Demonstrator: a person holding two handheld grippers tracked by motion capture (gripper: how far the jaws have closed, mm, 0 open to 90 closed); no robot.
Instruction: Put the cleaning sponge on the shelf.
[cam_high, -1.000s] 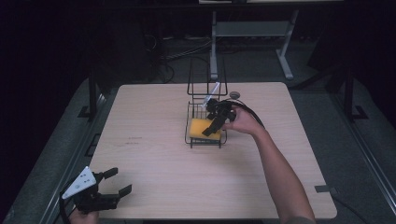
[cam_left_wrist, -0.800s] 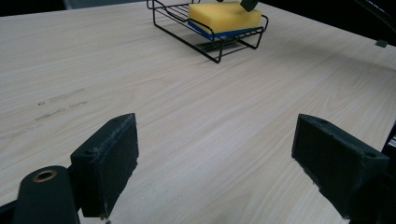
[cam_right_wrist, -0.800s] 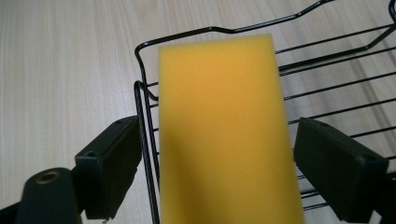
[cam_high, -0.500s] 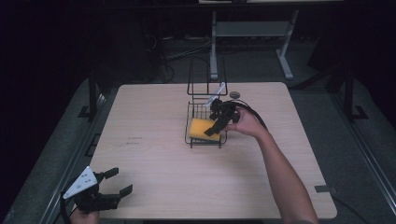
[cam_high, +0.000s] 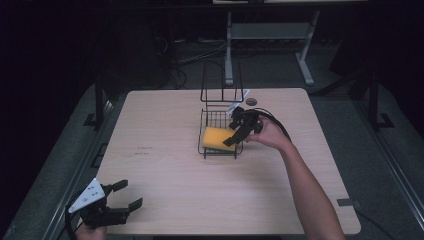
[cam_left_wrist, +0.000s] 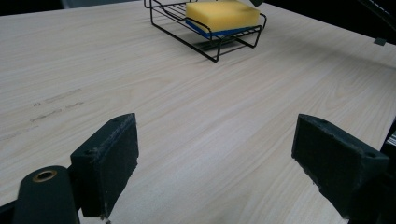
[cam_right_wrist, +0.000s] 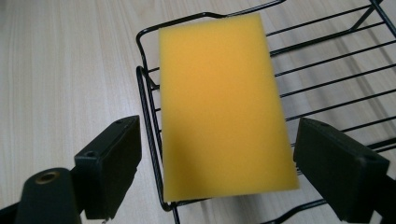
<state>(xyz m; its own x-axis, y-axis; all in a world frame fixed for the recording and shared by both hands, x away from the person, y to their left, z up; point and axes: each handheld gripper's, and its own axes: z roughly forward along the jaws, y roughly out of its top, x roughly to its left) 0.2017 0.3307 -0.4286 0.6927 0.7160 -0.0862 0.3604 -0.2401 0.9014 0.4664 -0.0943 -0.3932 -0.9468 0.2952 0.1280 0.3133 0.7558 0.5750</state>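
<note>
The sponge (cam_right_wrist: 224, 107) lies flat in the wire rack (cam_high: 218, 122) near the middle of the surface (cam_high: 165, 165). The right gripper (cam_high: 234, 137) hangs just above it, fingers (cam_right_wrist: 109, 163) spread wide, not touching. The left gripper (cam_high: 127, 195) rests at the near left corner, fingers released.

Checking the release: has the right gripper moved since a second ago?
Yes. The right gripper has shifted slightly right, toward the wire rack's right edge, above the sponge.
</note>
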